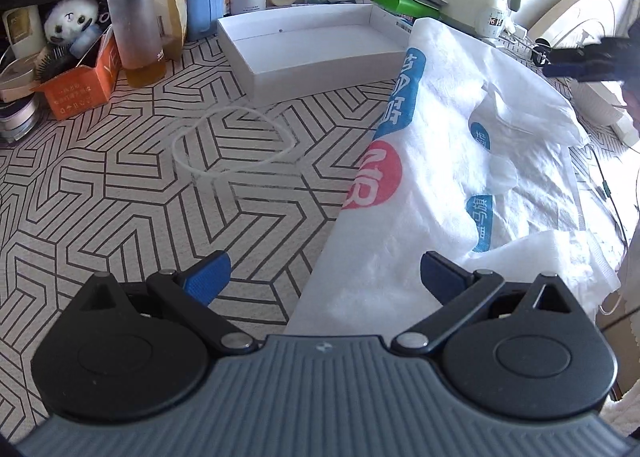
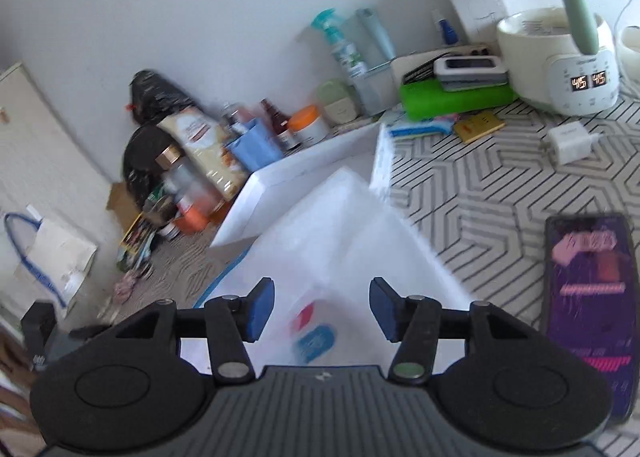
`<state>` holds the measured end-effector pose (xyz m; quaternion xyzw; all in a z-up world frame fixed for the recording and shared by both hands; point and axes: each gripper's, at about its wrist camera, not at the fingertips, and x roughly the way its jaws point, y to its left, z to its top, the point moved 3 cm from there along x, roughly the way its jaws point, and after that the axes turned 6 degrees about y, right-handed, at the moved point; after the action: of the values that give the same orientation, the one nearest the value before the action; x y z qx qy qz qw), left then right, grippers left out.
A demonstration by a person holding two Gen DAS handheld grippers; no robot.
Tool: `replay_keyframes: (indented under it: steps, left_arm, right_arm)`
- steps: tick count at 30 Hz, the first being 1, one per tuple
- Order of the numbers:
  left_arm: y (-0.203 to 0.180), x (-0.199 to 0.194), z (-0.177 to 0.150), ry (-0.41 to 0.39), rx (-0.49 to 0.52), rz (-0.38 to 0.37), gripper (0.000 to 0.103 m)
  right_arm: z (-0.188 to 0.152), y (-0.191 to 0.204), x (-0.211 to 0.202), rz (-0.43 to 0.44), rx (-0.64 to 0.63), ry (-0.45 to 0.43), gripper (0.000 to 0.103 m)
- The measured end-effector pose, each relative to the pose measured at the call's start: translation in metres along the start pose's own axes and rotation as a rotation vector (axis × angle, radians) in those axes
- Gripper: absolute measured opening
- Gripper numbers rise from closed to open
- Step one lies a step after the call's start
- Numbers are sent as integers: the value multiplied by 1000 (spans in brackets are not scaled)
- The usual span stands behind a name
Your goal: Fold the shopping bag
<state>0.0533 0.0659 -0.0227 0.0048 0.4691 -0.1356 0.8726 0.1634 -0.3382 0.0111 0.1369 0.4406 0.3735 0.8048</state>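
The white bag (image 1: pixel 472 177) lies spread on the patterned tablecloth (image 1: pixel 120 197), taking up the right half of the left wrist view. It carries blue and red printed marks, and its surface is creased, with one layer lapped over another near its far end. Its left edge runs diagonally from the near side up toward the white box (image 1: pixel 312 45), and the far corner of the bag sits just beside that box's right end.

The left gripper (image 1: pixel 324 277) hovers at the bag's near edge with its 2 blue pads spread wide. The left pad (image 1: pixel 208 277) is over bare cloth and the right pad (image 1: pixel 440 273) is over the bag; nothing is between them.

The right gripper (image 2: pixel 322 309) is also spread, holding nothing, with the bag (image 2: pixel 340 241) below and ahead of its pads. In the left wrist view it shows as a dark blur (image 1: pixel 588 61) beyond the bag's far right side.

A thin white loop (image 1: pixel 232 141) lies on the cloth left of the bag, well apart from it. A phone (image 2: pixel 592 297) with a lit screen rests on the cloth right of the bag. A kettle (image 2: pixel 560 61) stands at the back; its display reads 45 twice.
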Motion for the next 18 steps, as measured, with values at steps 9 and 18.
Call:
replay_keyframes:
  steps: [9, 18]
  left_arm:
    - [9, -4, -17, 9, -49, 25, 103]
    - [13, -6, -18, -7, -71, 36, 103]
  right_arm:
    - [-99, 76, 31, 52, -197, 221, 56]
    - [-123, 105, 60, 179, -79, 318, 4]
